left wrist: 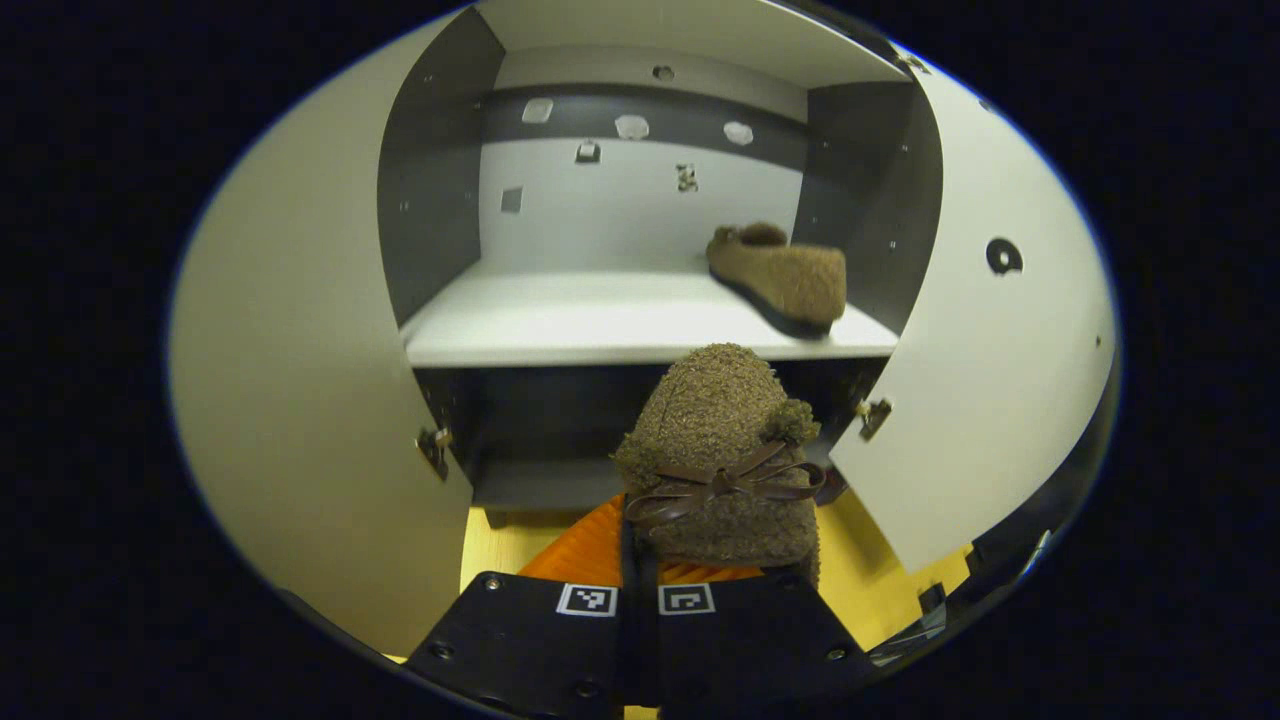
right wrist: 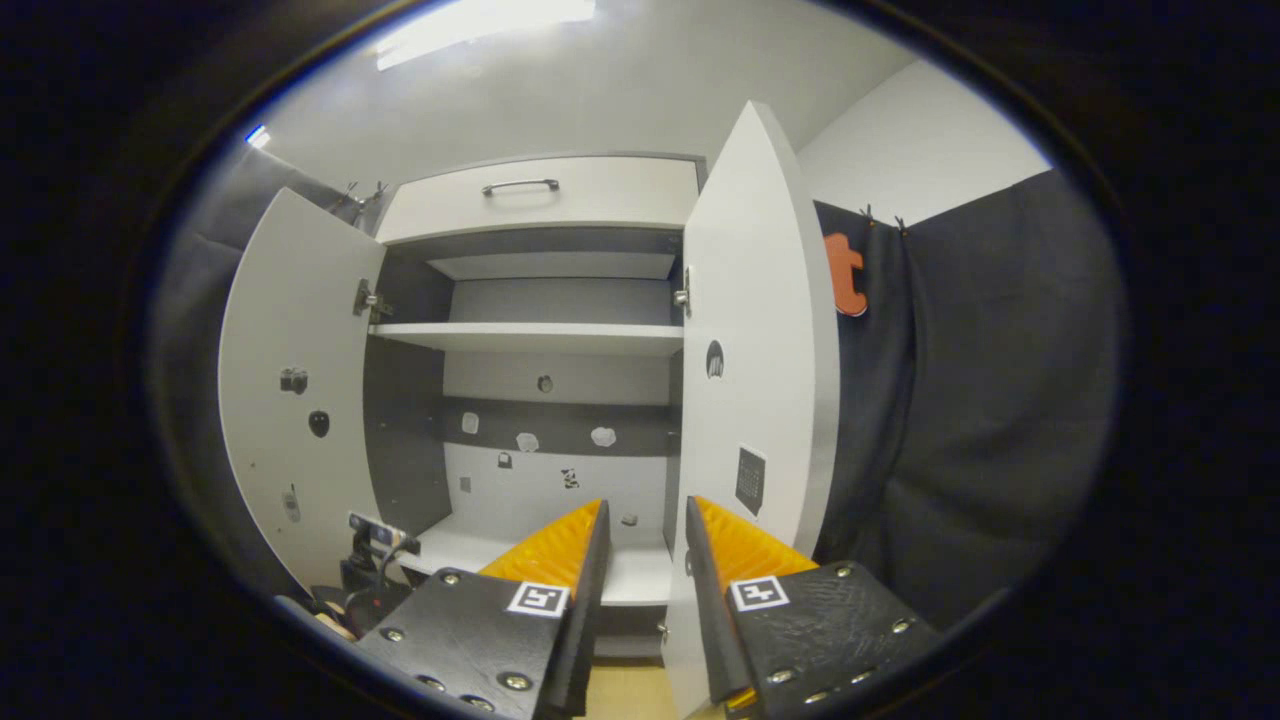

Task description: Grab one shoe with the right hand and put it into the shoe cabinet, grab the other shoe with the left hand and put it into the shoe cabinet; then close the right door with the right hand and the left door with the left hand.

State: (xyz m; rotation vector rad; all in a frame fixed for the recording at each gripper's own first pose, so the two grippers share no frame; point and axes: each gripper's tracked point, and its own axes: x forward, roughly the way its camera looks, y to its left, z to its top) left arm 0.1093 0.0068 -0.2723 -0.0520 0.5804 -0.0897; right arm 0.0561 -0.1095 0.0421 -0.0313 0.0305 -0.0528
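Left gripper is clamped on a fuzzy brown slipper with a dark ribbon bow, both fingers pressed against its heel end, and holds it in the air just in front of the white shoe cabinet, below the front edge of the cabinet's white lower shelf. Right gripper has its fingers slightly apart with nothing between them, and it points at the cabinet's opening beside the edge of the right door.

Both cabinet doors stand wide open: the tall white left door and the tall white right door. A white drawer front with a metal handle sits across the cabinet's top.

The second fuzzy brown slipper lies on the lower shelf, at the cabinet's right rear, near the right side wall.
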